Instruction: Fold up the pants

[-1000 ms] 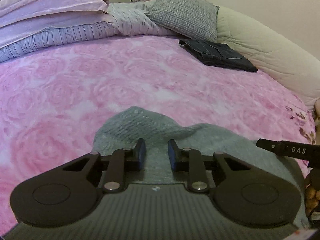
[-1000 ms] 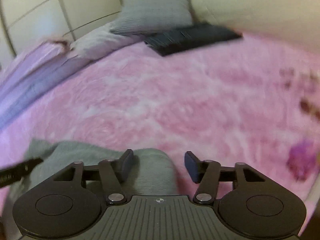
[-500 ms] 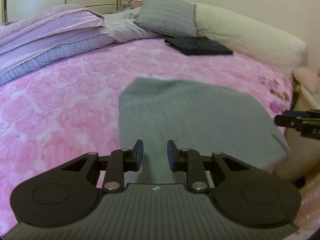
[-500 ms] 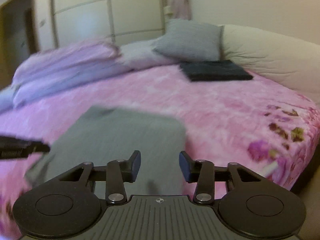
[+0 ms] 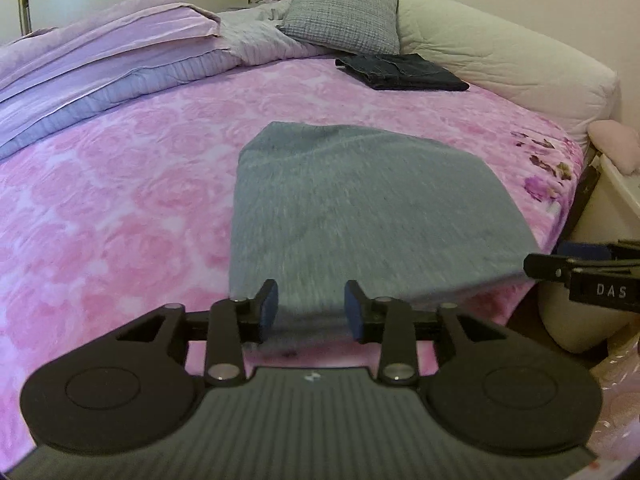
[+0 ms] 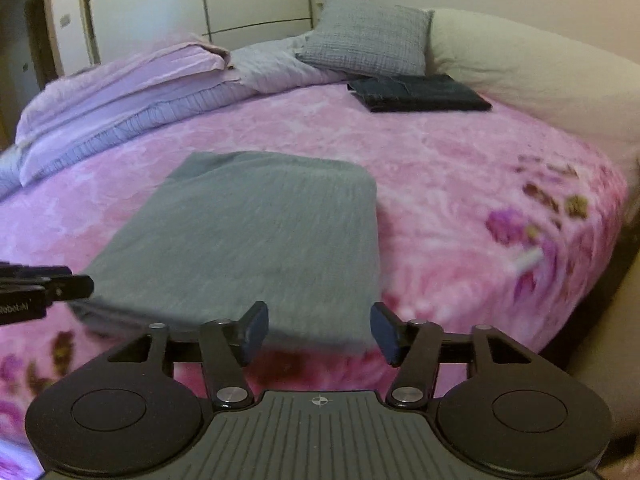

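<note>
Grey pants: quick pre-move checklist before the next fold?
1. grey pants flat on the pink bedspread: ok, one smooth slab.
2. left gripper free of cloth: ok, jaws opening, pads off the near hem.
3. right gripper free of cloth: ok, jaws opening, nothing pinched.
4. Near hem fully on the bed: cannot tell, it lies close to the edge.
5. Far edge square: not ok, the far left corner looks slanted.
6. Clear of the folded dark garment: ok, well apart.

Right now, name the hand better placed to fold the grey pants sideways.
Probably left: the left tongs, opening, straddle the grey pants' near edge; the right tongs, also opening, sit at their corner.
</note>
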A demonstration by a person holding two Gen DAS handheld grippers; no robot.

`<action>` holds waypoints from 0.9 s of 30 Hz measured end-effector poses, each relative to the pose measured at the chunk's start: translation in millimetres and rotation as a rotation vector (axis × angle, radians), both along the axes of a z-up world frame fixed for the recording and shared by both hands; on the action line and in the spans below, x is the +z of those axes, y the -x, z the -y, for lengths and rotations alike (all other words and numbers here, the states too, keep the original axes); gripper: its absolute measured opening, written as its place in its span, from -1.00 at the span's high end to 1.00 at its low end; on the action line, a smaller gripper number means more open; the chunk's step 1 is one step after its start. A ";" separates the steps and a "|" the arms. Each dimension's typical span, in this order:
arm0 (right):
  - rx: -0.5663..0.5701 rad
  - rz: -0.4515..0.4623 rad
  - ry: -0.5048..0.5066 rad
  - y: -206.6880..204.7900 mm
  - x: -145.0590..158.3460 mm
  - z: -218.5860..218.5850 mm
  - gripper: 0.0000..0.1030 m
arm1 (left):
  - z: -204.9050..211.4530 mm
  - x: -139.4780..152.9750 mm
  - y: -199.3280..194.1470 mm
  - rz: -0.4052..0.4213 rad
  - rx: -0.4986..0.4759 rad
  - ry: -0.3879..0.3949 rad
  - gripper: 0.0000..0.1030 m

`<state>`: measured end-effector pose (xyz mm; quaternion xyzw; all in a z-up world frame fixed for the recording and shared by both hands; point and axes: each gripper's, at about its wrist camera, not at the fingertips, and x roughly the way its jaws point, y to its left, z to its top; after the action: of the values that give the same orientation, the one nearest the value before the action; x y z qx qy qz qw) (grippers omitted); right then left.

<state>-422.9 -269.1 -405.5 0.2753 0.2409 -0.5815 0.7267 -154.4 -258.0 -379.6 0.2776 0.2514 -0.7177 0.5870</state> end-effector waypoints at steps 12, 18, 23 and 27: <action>-0.001 0.001 0.077 -16.4 50.2 -91.6 -0.19 | -93.7 51.0 -4.9 0.027 -0.008 0.072 -0.12; 0.031 -0.019 0.115 -28.4 64.6 -127.0 -0.22 | -132.0 65.5 -8.8 0.023 -0.007 0.114 -0.15; 0.045 -0.034 0.135 -32.4 70.2 -146.4 -0.23 | -153.8 72.8 -6.8 0.019 -0.019 0.140 -0.18; 0.047 -0.029 0.148 -33.0 72.8 -157.0 -0.24 | -165.3 77.6 -4.9 0.026 -0.030 0.159 -0.19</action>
<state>-389.9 -112.0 -332.7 0.2066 0.2143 -0.5846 0.7548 -149.5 -92.7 -302.0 0.2431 0.1818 -0.7406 0.5994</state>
